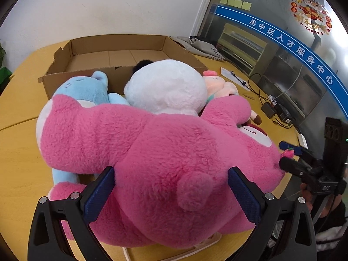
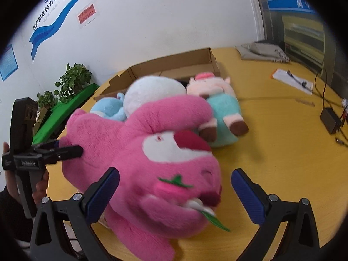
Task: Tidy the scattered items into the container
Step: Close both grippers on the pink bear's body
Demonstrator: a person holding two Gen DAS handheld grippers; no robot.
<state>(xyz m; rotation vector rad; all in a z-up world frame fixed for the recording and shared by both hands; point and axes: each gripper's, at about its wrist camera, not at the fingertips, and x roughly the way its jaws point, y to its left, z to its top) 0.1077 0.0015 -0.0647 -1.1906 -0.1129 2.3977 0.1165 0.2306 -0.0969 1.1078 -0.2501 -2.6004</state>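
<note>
Through the left wrist camera I am seeing my left gripper (image 1: 171, 192) spreading its tongs wide around the rump of the pink bear (image 1: 165, 152), a blue pad at each flank; I cannot tell whether the pads are pressing the fur. The bear is lying on the yellow table (image 1: 19, 152), just short of the cardboard box (image 1: 121, 50). Between bear and box, a white plush (image 1: 167, 87), a blue plush (image 1: 87, 87) and a pig plush (image 1: 217, 82) are crowding together. My right gripper (image 1: 289, 159) is reaching in beside the bear's head.

Through the right wrist camera my right gripper (image 2: 175, 188) is also standing wide, its left pad at the bear's (image 2: 139, 152) head and its right pad well clear. The pig plush (image 2: 219, 100) is lying beside the bear's raised arm, nearer the box (image 2: 174, 65). The left gripper (image 2: 71, 150) is touching the bear's body.
</note>
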